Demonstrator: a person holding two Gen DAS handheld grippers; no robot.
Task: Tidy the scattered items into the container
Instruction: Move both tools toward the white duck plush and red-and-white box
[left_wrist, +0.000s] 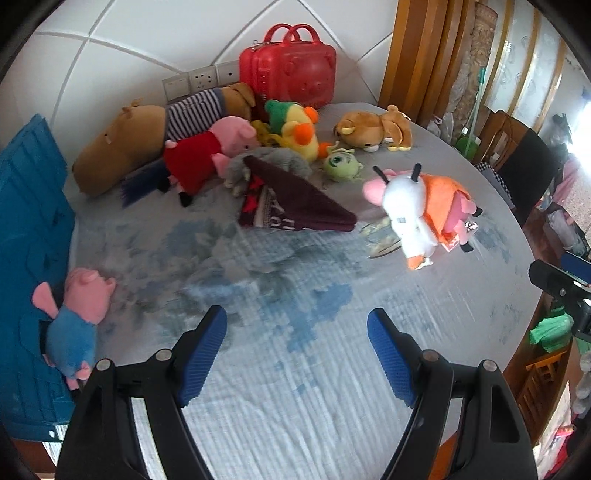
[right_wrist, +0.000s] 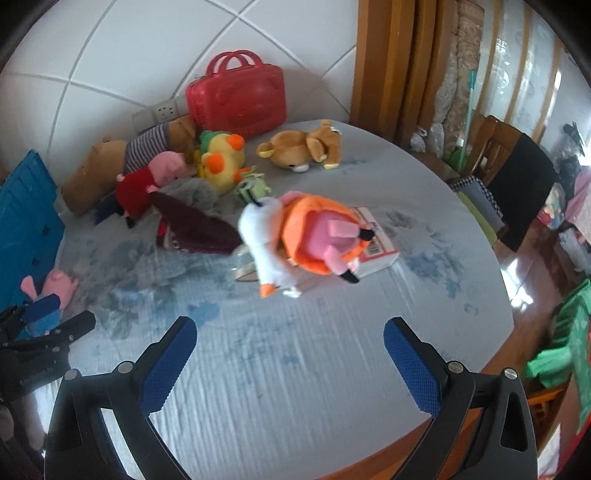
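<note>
My left gripper (left_wrist: 297, 330) hangs wide open over the round counter (left_wrist: 295, 369) with its pale blue patterned cloth, blue pads gripping nothing and touching nothing. My right gripper (right_wrist: 290, 341) is equally wide open and empty. The white and orange plush toy (right_wrist: 291, 236) lies at twelve o'clock from my right gripper. The blue plastic crate (left_wrist: 26, 236) sits at nine o'clock, a pink pig plush in blue (left_wrist: 75, 321) against it.
</note>
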